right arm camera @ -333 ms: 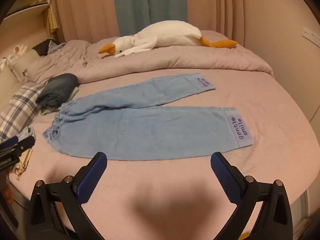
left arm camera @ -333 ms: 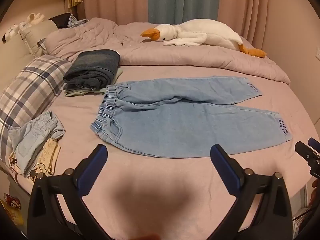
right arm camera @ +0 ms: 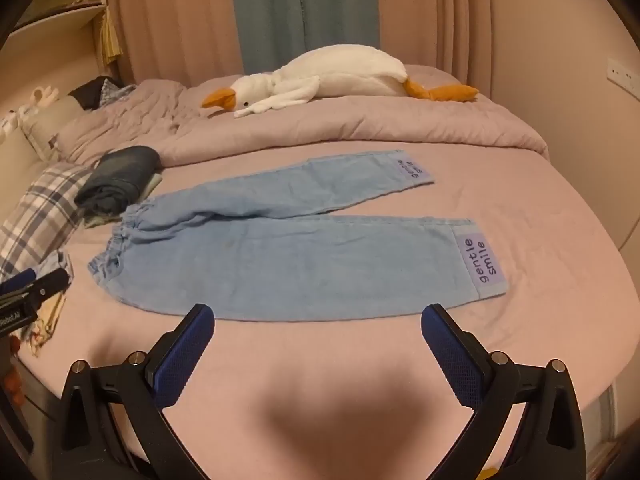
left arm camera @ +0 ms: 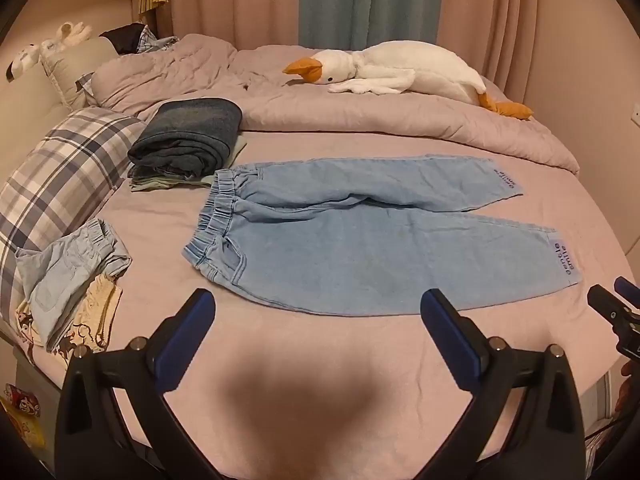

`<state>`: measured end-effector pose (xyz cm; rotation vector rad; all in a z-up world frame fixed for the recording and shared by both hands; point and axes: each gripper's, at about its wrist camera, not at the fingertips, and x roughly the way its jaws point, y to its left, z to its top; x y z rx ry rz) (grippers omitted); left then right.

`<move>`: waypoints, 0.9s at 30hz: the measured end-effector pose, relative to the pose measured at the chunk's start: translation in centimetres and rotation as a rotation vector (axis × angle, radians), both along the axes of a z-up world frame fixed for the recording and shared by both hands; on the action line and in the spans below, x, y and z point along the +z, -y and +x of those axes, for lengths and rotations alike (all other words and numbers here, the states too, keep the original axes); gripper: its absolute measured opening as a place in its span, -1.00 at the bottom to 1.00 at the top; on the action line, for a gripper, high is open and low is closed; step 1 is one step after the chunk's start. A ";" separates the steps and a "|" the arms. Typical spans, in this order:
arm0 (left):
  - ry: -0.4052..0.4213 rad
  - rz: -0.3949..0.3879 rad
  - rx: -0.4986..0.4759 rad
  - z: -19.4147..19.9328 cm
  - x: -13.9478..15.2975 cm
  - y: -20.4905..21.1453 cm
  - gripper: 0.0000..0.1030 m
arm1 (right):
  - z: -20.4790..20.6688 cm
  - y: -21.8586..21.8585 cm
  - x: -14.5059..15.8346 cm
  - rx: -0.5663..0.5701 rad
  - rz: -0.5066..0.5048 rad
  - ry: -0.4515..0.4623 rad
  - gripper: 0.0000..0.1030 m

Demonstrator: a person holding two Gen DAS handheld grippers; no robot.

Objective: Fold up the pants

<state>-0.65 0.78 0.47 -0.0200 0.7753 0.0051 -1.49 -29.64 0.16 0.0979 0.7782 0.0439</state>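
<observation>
The light blue pants (left arm camera: 372,240) lie flat and unfolded on the pink bed (left arm camera: 320,360), just ahead of both tools. The elastic waistband (left arm camera: 216,208) points toward the left tool's left side; the two legs run out to the right. The legs touch near the waist and part toward the cuffs. Each cuff carries a lilac "gentle smile" label (right arm camera: 482,260).

The left tool (left arm camera: 318,308) hangs above the near edge of the bed with its jaws spread wide, holding nothing. Its blue pads (left arm camera: 188,344) stand apart from the cloth, short of the near leg's hem. The right tool (right arm camera: 318,320) is likewise wide open and empty, its tips just short of the same hem. Each tool shows at the margin of the other's view.

Ahead and left of the left tool, a stack of dark folded garments (left arm camera: 188,136) sits just beside the waistband. Nearer, to the left, a small pile of pale clothes (left arm camera: 68,280) rests beside a plaid pillow (left arm camera: 60,172). Beyond the pants, a plush goose (left arm camera: 400,72) lies on the bunched pink duvet (left arm camera: 360,120), before curtains (left arm camera: 360,0).
</observation>
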 end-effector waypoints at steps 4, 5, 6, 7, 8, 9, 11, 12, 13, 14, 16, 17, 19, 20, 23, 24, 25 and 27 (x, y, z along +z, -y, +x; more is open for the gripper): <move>0.002 0.005 -0.001 -0.2 0.2 0.0 0.99 | -0.2 0.1 0.0 -0.009 -0.004 0.009 1.00; 0.003 0.003 -0.001 -0.3 0.2 0.0 0.99 | -0.3 -0.3 0.0 -0.010 -0.010 0.006 1.00; 0.002 0.002 -0.001 -0.2 0.1 0.0 0.99 | -0.2 -0.4 -0.1 -0.011 -0.011 0.002 1.00; -0.004 0.008 0.001 0.1 0.2 0.3 0.99 | -0.2 -0.4 -0.2 -0.012 -0.013 -0.001 1.00; -0.005 0.010 0.002 0.1 0.2 0.4 0.99 | -0.2 -0.4 -0.1 -0.012 -0.014 -0.003 1.00; -0.005 0.010 0.002 0.1 0.3 0.4 0.99 | -0.2 -0.3 -0.1 -0.013 -0.013 -0.005 1.00; -0.006 0.006 0.003 0.1 0.3 0.2 0.99 | -0.2 -0.3 -0.2 -0.012 -0.011 -0.008 1.00; -0.007 0.004 0.003 0.0 0.3 0.2 0.99 | -0.2 -0.3 -0.2 -0.012 -0.011 -0.007 1.00; -0.009 0.002 0.003 0.1 0.2 0.0 0.99 | -0.2 -0.4 -0.2 -0.011 -0.012 -0.008 1.00; -0.010 0.003 0.005 0.1 0.2 0.1 0.99 | -0.3 -0.4 -0.2 -0.010 -0.014 -0.008 1.00; -0.016 0.006 0.006 0.2 0.0 0.0 0.99 | -0.3 -0.3 -0.2 -0.011 -0.012 -0.006 1.00; -0.017 0.005 0.007 0.2 0.0 0.0 0.99 | -0.4 -0.3 -0.2 -0.011 -0.010 -0.004 1.00; -0.016 0.003 0.006 0.2 0.0 -0.2 0.99 | -0.6 -0.2 -0.2 -0.010 -0.004 0.005 1.00; -0.016 0.004 0.005 0.2 0.0 -0.2 0.99 | -0.7 -0.2 -0.2 -0.009 -0.004 0.008 1.00; -0.011 0.009 0.002 0.1 0.0 -0.2 0.99 | -0.7 -0.2 -0.1 -0.012 -0.014 0.010 1.00; -0.011 0.012 0.003 0.2 -0.1 -0.1 0.99 | -0.7 -0.1 -0.1 -0.015 -0.015 0.010 1.00; -0.011 0.012 0.003 0.2 -0.1 -0.1 0.99 | -0.6 -0.1 -0.2 -0.016 -0.014 0.008 1.00; -0.010 0.009 0.000 0.2 -0.1 -0.2 0.99 | -0.6 -0.1 -0.2 -0.019 -0.010 0.004 1.00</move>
